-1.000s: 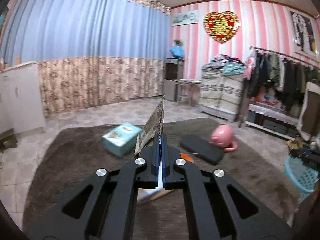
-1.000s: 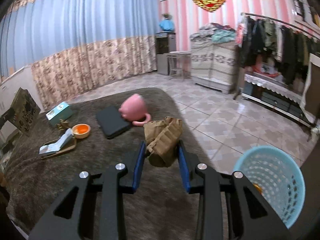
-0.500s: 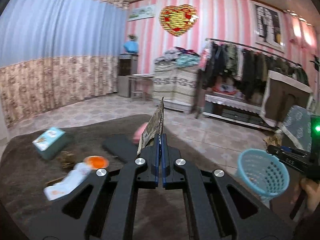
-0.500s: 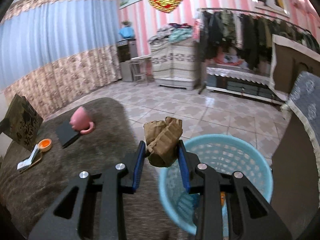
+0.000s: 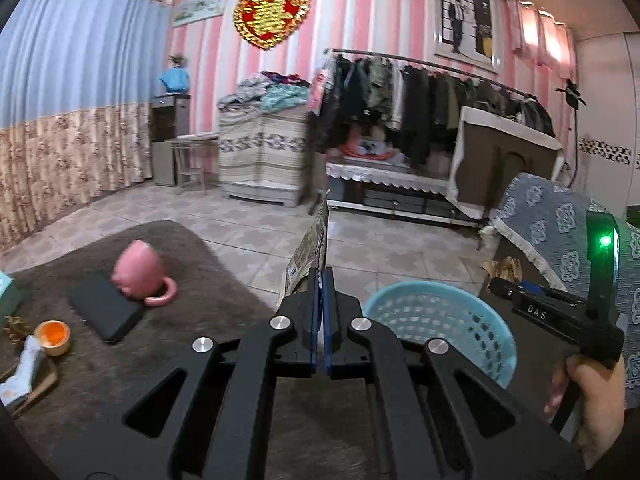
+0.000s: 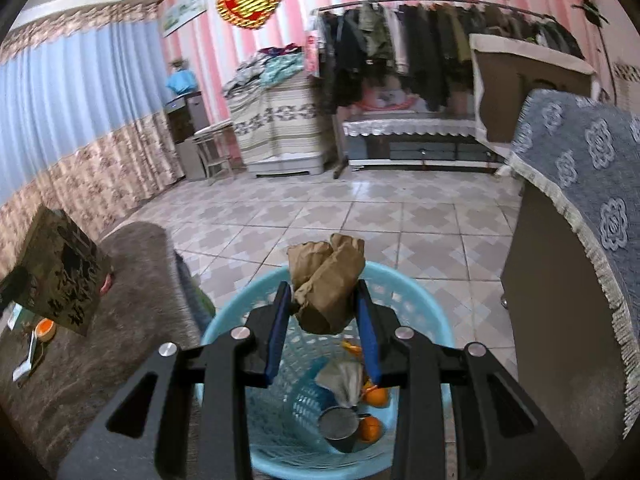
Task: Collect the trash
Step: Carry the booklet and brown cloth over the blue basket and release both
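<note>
My left gripper (image 5: pixel 321 280) is shut on a flat printed wrapper (image 5: pixel 310 246) held edge-on, just left of the light blue basket (image 5: pixel 440 312). The wrapper also shows at the left of the right wrist view (image 6: pixel 60 272). My right gripper (image 6: pixel 324 304) is shut on a crumpled brown paper bag (image 6: pixel 326 280) and holds it directly above the basket (image 6: pixel 424 312). The basket holds orange peels (image 6: pixel 374 396), a dark can (image 6: pixel 338 428) and a grey wad. The right gripper's body (image 5: pixel 560 312) shows at the right of the left wrist view.
A brown rug-covered surface (image 5: pixel 180 248) carries a pink mug (image 5: pixel 138 272), a black case (image 5: pixel 104 306), an orange lid (image 5: pixel 52 332) and a white packet (image 5: pixel 20 372). A cloth-covered cabinet (image 6: pixel 580 184) stands right of the basket. Tiled floor and a clothes rack (image 5: pixel 420 100) lie beyond.
Both grippers swung right, away from the rug. The right gripper with the paper bag now hangs over the basket's middle; the left gripper with the wrapper has come beside the basket.
</note>
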`<action>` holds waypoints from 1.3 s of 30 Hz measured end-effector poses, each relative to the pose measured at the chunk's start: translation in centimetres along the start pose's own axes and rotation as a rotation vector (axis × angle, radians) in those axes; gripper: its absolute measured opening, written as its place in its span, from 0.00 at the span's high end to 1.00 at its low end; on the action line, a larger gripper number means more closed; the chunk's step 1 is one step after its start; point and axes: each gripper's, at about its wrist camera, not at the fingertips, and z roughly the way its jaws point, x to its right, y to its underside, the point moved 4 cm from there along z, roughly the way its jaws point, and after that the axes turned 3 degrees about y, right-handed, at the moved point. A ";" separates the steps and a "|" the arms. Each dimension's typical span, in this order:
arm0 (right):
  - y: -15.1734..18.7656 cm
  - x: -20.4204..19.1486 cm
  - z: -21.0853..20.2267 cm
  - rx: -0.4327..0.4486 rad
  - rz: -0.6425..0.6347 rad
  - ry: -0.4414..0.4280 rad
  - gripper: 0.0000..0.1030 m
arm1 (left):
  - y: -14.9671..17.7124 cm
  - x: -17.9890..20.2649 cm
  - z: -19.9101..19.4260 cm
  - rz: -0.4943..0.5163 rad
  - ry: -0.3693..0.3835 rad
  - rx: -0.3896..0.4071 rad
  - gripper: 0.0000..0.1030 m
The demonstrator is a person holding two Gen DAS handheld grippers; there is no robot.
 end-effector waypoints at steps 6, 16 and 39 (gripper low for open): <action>0.0 3.3 0.8 -0.004 0.054 0.031 0.68 | -0.4 3.9 2.7 0.028 0.062 -0.024 1.00; 0.5 6.5 2.0 -0.023 0.139 0.037 0.68 | 0.4 8.6 5.7 0.061 0.149 -0.066 1.00; 0.7 5.6 3.3 -0.055 0.131 0.014 0.68 | 2.2 10.3 12.3 0.028 0.199 -0.192 0.82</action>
